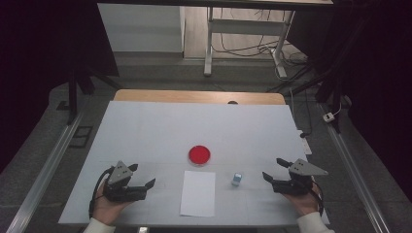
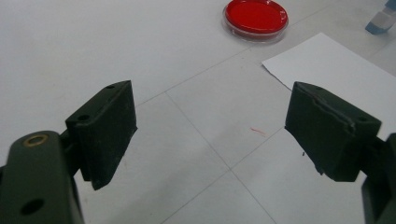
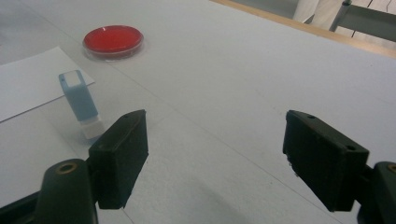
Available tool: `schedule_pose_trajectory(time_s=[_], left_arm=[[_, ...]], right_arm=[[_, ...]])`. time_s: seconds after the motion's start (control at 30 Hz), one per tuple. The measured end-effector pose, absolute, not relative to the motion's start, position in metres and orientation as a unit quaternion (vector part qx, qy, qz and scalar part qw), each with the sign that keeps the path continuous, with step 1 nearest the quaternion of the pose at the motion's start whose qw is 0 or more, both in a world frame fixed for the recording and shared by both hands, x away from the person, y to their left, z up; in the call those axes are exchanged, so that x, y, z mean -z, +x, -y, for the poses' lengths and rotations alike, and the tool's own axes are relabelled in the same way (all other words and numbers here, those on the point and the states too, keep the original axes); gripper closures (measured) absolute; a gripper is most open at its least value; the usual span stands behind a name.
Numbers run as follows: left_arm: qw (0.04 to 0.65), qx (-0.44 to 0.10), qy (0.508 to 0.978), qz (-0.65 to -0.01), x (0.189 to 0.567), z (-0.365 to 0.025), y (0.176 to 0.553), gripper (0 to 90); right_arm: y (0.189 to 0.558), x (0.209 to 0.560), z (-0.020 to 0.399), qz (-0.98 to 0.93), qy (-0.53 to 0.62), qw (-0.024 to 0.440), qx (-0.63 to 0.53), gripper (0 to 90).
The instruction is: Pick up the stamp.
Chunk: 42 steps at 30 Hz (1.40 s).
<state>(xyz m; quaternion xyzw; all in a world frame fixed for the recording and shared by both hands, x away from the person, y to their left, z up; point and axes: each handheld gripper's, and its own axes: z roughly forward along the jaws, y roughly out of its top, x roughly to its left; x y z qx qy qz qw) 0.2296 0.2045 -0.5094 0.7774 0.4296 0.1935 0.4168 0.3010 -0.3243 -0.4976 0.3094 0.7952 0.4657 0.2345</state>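
Dish point(image 1: 199, 155) between grippers, jaws apart, empty

My table point(image 1: 145, 131) reads matt white, smooth, faint seams; bare wood strip point(image 1: 199, 96) along its far edge. Sheet point(image 1: 198, 193) looks like plain matt paper. Dish point(image 2: 256, 17) is clear glossy plastic, red inside, catching glare. Small blue vial point(image 3: 80, 102): translucent plastic with a white base. Jaw pads on my left gripper point(image 2: 210, 140) and right gripper point(image 3: 217, 158) look matt black, rubbery, edges slightly rough; brass-looking inserts in the arms.
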Motion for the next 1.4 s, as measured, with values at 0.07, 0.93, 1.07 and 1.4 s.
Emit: schedule_pose_trajectory(time_s=[0.07,0.93,1.07,1.4], left_arm=[[0.414,-0.196,0.778,-0.43,0.509,-0.205,0.229,16.4],[0.415,-0.208,0.77,-0.439,0.507,-0.21,0.228,16.8],[0.414,-0.211,0.769,-0.44,0.507,-0.21,0.228,16.9],[0.414,-0.21,0.769,-0.439,0.507,-0.21,0.228,16.8]], right_arm=[[0.301,0.498,0.323,-0.797,0.308,0.234,-0.464,23.5],[0.299,0.495,0.319,-0.801,0.297,0.242,-0.459,28.8],[0.298,0.49,0.315,-0.804,0.292,0.236,-0.461,28.7],[0.298,0.481,0.304,-0.811,0.284,0.219,-0.463,28.9]])
